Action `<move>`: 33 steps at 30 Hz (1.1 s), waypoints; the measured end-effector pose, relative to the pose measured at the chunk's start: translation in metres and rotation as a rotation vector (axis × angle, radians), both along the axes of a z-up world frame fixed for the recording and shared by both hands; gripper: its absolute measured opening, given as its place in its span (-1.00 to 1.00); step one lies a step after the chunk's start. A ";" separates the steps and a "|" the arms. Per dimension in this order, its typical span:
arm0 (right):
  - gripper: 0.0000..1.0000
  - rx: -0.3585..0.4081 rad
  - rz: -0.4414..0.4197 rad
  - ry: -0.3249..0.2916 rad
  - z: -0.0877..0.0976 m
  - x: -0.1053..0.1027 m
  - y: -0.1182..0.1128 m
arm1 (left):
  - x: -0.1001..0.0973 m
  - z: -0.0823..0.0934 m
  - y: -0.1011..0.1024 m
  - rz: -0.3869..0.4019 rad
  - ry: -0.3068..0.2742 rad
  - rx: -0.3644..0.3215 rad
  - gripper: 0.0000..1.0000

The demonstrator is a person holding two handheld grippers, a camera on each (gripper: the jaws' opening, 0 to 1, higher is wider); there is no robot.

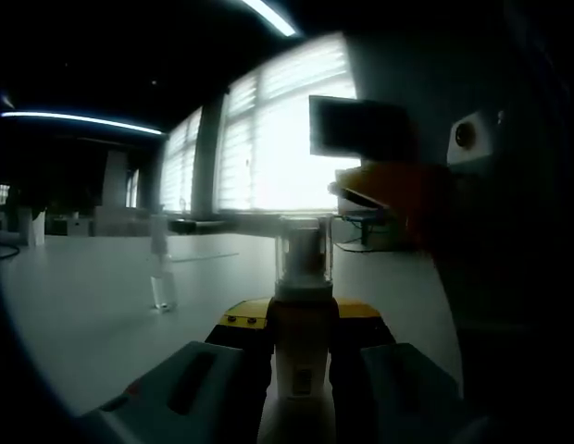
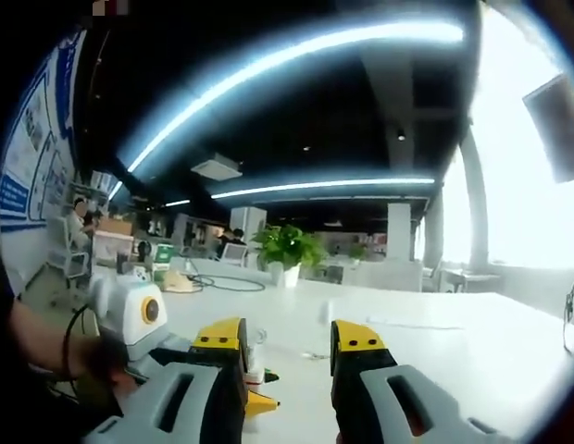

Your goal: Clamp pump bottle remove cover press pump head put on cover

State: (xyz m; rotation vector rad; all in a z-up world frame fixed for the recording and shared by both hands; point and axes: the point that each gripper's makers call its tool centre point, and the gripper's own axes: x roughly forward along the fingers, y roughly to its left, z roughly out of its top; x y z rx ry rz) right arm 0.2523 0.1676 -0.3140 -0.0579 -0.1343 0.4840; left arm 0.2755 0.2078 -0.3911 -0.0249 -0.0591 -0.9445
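Left gripper view shows the left hand-held gripper (image 1: pixel 301 370) clamped on the pump bottle (image 1: pixel 301 351), which stands upright between its jaws over the white table (image 1: pixel 83 296), its clear cover (image 1: pixel 304 248) on top. Right gripper view shows the right hand-held gripper (image 2: pixel 287 356) with jaws apart, holding nothing, and at lower left the left hand-held gripper around the bottle.
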 end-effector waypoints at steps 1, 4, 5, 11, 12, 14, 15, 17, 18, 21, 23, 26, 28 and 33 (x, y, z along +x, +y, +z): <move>-0.40 -0.002 -0.011 0.000 -0.001 0.001 -0.005 | 0.000 0.000 0.000 0.000 0.000 0.000 -0.73; -0.40 0.005 -0.035 0.000 -0.002 0.003 -0.018 | -0.001 0.000 0.000 0.002 0.000 0.000 -0.73; -0.40 0.007 -0.041 -0.001 -0.002 0.003 -0.021 | -0.001 0.000 0.000 0.002 0.000 0.000 -0.73; -0.41 0.011 -0.067 -0.022 0.002 0.004 -0.039 | 0.001 0.000 0.001 0.009 0.000 0.000 -0.73; -0.41 0.010 -0.064 -0.028 0.002 0.003 -0.040 | 0.002 0.000 0.002 0.012 -0.001 0.001 -0.73; -0.42 0.006 -0.051 -0.036 0.002 0.001 -0.041 | 0.002 0.000 0.002 0.017 -0.001 0.001 -0.73; -0.42 0.006 -0.043 -0.038 0.001 0.001 -0.042 | 0.003 0.000 0.003 0.021 -0.001 0.002 -0.73; -0.42 0.002 -0.032 -0.026 -0.004 0.003 -0.044 | 0.003 0.000 0.003 0.022 0.000 0.002 -0.73; -0.42 -0.003 -0.031 -0.019 -0.007 0.003 -0.044 | 0.003 0.000 0.003 0.024 -0.001 0.002 -0.73; -0.43 0.007 -0.021 -0.006 -0.013 0.003 -0.045 | 0.004 0.000 0.004 0.031 -0.001 0.002 -0.73; -0.44 0.008 -0.016 -0.004 -0.016 0.004 -0.049 | 0.005 0.000 0.005 0.036 -0.002 0.003 -0.73; -0.47 -0.011 0.026 -0.033 -0.022 0.002 -0.052 | 0.005 0.000 0.006 0.041 -0.002 0.003 -0.73; -0.48 -0.015 0.034 -0.026 -0.029 0.002 -0.058 | 0.006 0.000 0.007 0.043 -0.003 0.003 -0.73; -0.48 0.010 0.038 -0.005 -0.042 0.005 -0.067 | 0.007 0.000 0.007 0.047 -0.002 0.003 -0.73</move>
